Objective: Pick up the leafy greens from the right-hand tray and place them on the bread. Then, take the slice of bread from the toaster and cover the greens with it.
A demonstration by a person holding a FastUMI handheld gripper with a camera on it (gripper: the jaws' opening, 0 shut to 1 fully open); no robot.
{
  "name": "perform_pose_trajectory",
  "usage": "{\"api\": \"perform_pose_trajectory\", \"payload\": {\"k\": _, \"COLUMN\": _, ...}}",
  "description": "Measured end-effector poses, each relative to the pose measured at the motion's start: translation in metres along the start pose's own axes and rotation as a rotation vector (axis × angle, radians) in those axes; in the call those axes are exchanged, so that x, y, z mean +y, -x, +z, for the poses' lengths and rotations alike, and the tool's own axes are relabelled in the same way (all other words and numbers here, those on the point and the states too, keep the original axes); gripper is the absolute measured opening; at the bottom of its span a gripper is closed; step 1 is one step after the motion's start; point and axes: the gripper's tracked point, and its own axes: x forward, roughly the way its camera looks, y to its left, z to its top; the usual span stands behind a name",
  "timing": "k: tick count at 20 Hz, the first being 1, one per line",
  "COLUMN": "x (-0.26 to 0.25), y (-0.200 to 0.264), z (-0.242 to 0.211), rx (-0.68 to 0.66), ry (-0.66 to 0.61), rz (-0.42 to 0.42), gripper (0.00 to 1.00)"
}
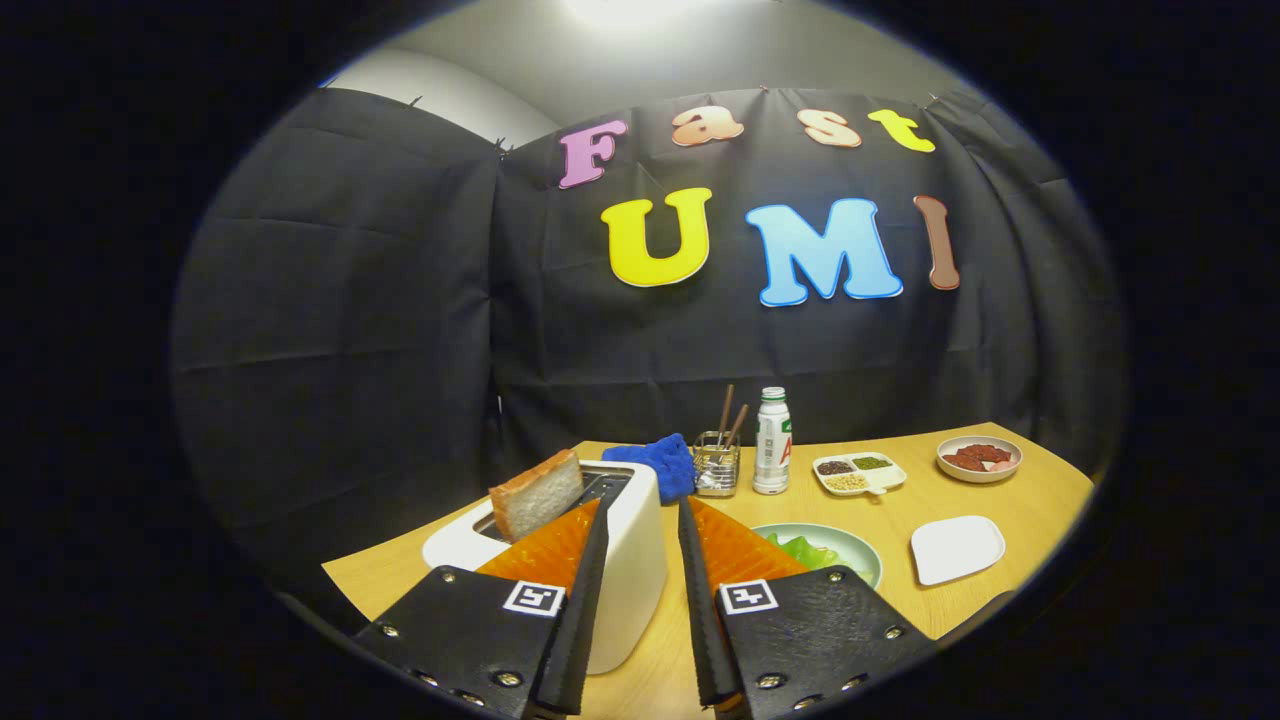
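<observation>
Holding my gripper (640,520) parted over the table, nothing between its fingers. Bread slice (537,494) stands on edge in the toaster (640,560), just ahead: light, crumbly, best pinched across its flat faces. Greens (805,550), limp, seemingly lie on the green plate (868,565).

Table (1010,490) beyond the fingers: pale wood-grain, smooth, low sheen. Toaster (640,560) just ahead: white glossy plastic shell. Bread slice (535,495) in its slot: porous, rough crumb. Cloth (655,462) behind the toaster: blue, fuzzy. Holder (716,465) beside it: shiny wire metal.
</observation>
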Motion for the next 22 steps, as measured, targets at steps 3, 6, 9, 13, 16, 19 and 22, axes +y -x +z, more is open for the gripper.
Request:
{"api": "perform_pose_trajectory", "payload": {"k": 3, "x": 0.024, "y": -0.006, "z": -0.001, "rx": 0.008, "ry": 0.038, "rz": 0.018, "gripper": 0.42}}
{"api": "perform_pose_trajectory", "payload": {"k": 6, "x": 0.043, "y": -0.015, "z": -0.008, "rx": 0.033, "ry": 0.052, "rz": 0.029, "gripper": 0.42}}
{"api": "perform_pose_trajectory", "payload": {"k": 9, "x": 0.057, "y": -0.024, "z": -0.006, "rx": 0.043, "ry": 0.063, "rz": 0.02, "gripper": 0.42}}
{"api": "perform_pose_trajectory", "payload": {"k": 13, "x": 0.071, "y": -0.038, "z": -0.013, "rx": 0.075, "ry": 0.061, "rz": 0.019, "gripper": 0.42}}
{"api": "perform_pose_trajectory", "payload": {"k": 16, "x": 0.079, "y": -0.048, "z": -0.017, "rx": 0.09, "ry": 0.05, "rz": 0.015, "gripper": 0.42}}
{"api": "perform_pose_trajectory", "payload": {"k": 19, "x": 0.085, "y": -0.057, "z": -0.015, "rx": 0.097, "ry": 0.062, "rz": -0.013, "gripper": 0.42}}
{"api": "perform_pose_trajectory", "payload": {"k": 22, "x": 0.083, "y": -0.072, "z": -0.025, "rx": 0.123, "ry": 0.069, "rz": -0.06, "gripper": 0.42}}
